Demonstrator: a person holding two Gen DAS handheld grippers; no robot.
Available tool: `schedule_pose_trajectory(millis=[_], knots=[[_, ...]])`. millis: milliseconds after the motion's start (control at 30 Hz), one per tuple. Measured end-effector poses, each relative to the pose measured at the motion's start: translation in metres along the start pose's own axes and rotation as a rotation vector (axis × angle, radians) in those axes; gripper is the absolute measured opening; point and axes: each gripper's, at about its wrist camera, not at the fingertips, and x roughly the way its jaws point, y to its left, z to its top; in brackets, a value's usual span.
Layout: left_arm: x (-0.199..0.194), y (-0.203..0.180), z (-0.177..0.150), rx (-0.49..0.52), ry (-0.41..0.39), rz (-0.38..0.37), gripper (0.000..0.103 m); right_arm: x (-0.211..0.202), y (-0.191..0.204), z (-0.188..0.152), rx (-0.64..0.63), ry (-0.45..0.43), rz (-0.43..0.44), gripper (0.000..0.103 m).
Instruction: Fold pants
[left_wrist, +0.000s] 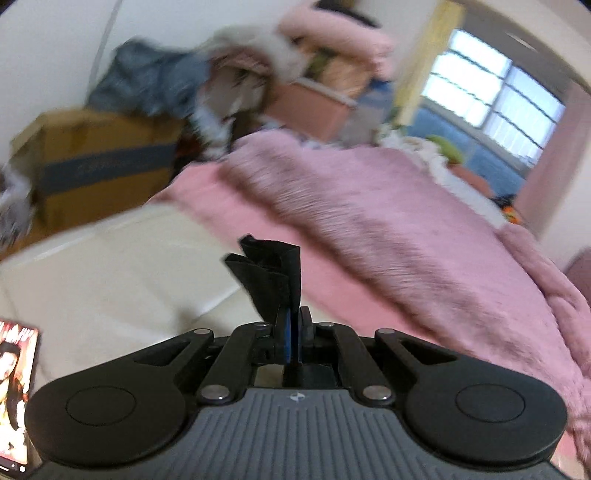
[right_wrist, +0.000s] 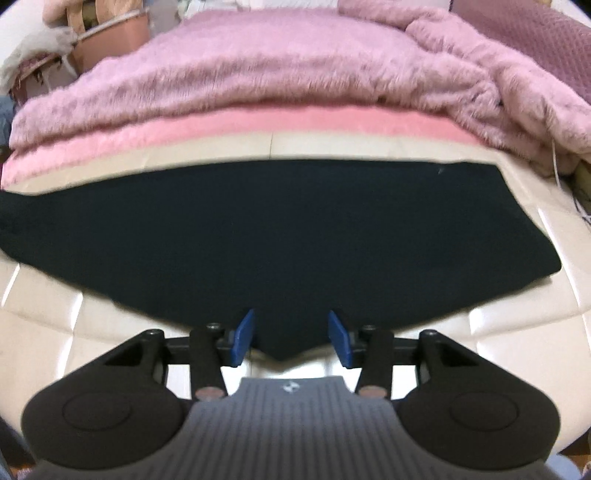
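Left gripper (left_wrist: 293, 332): blue pads pressed together, pinching a bunched corner of black fabric that sticks up past the tips; almost certainly part of the pants (right_wrist: 280, 236), though this view does not show the join. Background smeared, so that hand is likely in motion. Right gripper (right_wrist: 291, 338): fingers (right_wrist: 243, 334) spread, nothing clamped; a pointed near edge of the pants lies between and just below them, untouched as far as can be seen. The pants lie flat as one broad dark panel on the cream cushion (right_wrist: 517, 332), far edge straight and parallel to the pink blanket (right_wrist: 258, 70), right edge slanting toward the camera, left end running out of frame. Judgement: early to mid fold; the cloth is spread and smoothed, at least one fold is still to make, with the left-held corner to be carried across. Room: bare cushion on the near side and right of the panel; the blanket heaps up close behind the far edge. Box (left_wrist: 99, 162) and clothes pile (left_wrist: 159, 85) stand well off to the left.
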Motion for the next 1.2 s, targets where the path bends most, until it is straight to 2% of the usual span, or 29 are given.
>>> schedule_pose_trajectory(millis=[167,233,333,433,500,567,633,700,800,900,1000,1133,1200], knots=[[-0.025,-0.079,-0.014,0.213,-0.063,-0.077,0.002,-0.007,-0.009,0.011,0.020,-0.057,0.018,0.044],[-0.030,-0.111,-0.030,0.318,-0.075,-0.105,0.002,-0.008,-0.012,0.014,0.034,-0.068,0.030,0.044],[-0.028,-0.151,-0.064,0.462,-0.052,-0.147,0.002,-0.007,-0.013,0.014,0.041,-0.073,0.046,0.044],[-0.022,-0.184,-0.118,0.647,0.014,-0.177,0.002,-0.005,-0.015,0.012,0.053,-0.071,0.053,0.044],[-0.014,-0.194,-0.157,0.741,0.094,-0.208,0.002,-0.002,-0.016,0.010,0.068,-0.066,0.056,0.044],[-0.006,-0.198,-0.190,0.793,0.184,-0.235,0.002,-0.001,-0.017,0.007,0.081,-0.061,0.063,0.044],[-0.005,-0.199,-0.214,0.833,0.234,-0.233,0.003,0.001,-0.018,0.005,0.087,-0.055,0.073,0.044],[0.000,-0.196,-0.221,0.822,0.276,-0.225,0.003,0.002,-0.017,0.002,0.087,-0.051,0.081,0.044],[0.007,-0.189,-0.214,0.758,0.335,-0.255,0.005,0.007,-0.015,-0.001,0.090,-0.038,0.095,0.044],[0.007,-0.181,-0.208,0.689,0.414,-0.313,0.014,0.013,-0.012,-0.003,0.095,-0.028,0.110,0.044],[0.005,-0.169,-0.205,0.602,0.515,-0.391,0.015,0.017,-0.005,-0.003,0.090,-0.022,0.130,0.044],[0.007,-0.154,-0.197,0.505,0.607,-0.492,0.026,0.019,0.005,-0.002,0.069,-0.017,0.156,0.046],[0.009,-0.146,-0.191,0.438,0.653,-0.536,0.027,0.020,0.010,-0.001,0.064,-0.015,0.167,0.046]])
